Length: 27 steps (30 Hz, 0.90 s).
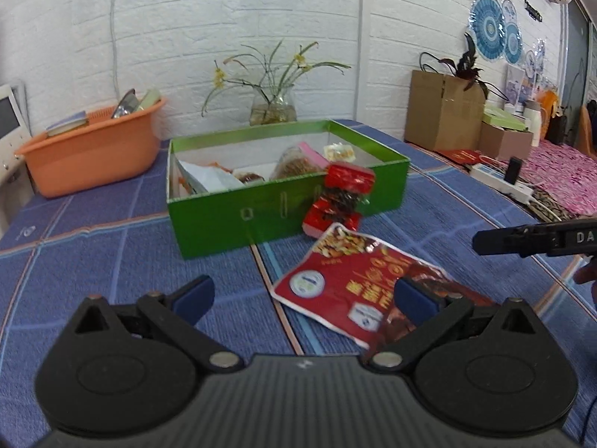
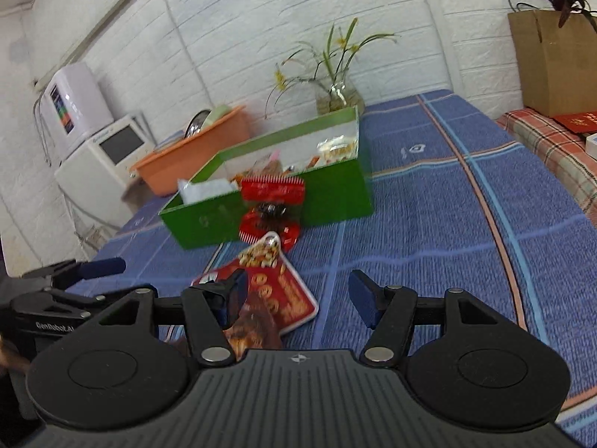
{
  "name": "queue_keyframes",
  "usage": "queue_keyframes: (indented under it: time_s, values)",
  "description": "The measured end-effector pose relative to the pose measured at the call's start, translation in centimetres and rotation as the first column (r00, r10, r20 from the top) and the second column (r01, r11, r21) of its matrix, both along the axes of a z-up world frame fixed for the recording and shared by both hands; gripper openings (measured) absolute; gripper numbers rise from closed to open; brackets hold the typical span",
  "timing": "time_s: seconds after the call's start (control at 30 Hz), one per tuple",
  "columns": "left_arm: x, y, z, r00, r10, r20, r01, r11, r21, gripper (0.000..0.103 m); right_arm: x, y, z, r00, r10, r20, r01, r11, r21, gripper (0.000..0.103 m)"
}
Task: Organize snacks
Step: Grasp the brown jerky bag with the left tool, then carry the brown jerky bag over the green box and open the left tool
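Observation:
A green box (image 1: pixel 238 216) with several snacks inside stands on the blue cloth; it also shows in the right wrist view (image 2: pixel 335 194). A small red snack packet (image 1: pixel 337 198) leans upright against the box's front wall, also in the right wrist view (image 2: pixel 270 209). A flat red nut bag (image 1: pixel 358 287) lies in front of it, also in the right wrist view (image 2: pixel 276 298). My left gripper (image 1: pixel 302 296) is open and empty, low over the bag's near end. My right gripper (image 2: pixel 298 298) is open and empty, with its left finger over the bag.
An orange basin (image 1: pixel 93 153) with dishes stands back left. A glass vase of flowers (image 1: pixel 274 106) stands behind the box. Cardboard boxes (image 1: pixel 444 112) and a power strip (image 1: pixel 500 181) are at the right. A white appliance (image 2: pixel 100 164) stands left of the table.

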<state>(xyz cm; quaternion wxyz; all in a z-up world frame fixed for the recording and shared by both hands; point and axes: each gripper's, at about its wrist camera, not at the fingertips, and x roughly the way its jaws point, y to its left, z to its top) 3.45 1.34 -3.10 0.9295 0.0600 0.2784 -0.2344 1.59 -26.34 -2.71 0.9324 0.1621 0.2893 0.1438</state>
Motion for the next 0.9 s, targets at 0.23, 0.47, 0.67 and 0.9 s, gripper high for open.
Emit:
queue_keyframes:
  time_s: [0.23, 0.47, 0.67, 0.9]
  values:
    - [-0.9, -1.0, -2.3, 0.981, -0.115, -0.154, 0.108, 0.993, -0.055, 0.102, 0.4, -0.5, -2.2, 0.98, 0.087, -0.177, -0.065, 0.99, 0.126, 0.099]
    - [-1.2, -3.3, -4.2, 0.949, -0.239, -0.205, 0.23, 0.971, -0.068, 0.094, 0.7, -0.6, -2.5, 0.97, 0.152, -0.19, -0.124, 0.981, 0.15, 0.097]
    - [-1.5, -2.5, -3.6, 0.942, -0.252, -0.219, 0.234, 0.967, -0.104, 0.065, -0.2, 1.4, -1.4, 0.976, 0.163, -0.146, -0.168, 0.986, -0.02, 0.036]
    - [-2.7, -2.1, -2.3, 0.947, -0.263, -0.182, 0.249, 0.963, -0.099, 0.051, -2.0, 2.1, 1.3, 0.982, 0.19, -0.026, -0.191, 0.978, -0.08, 0.027]
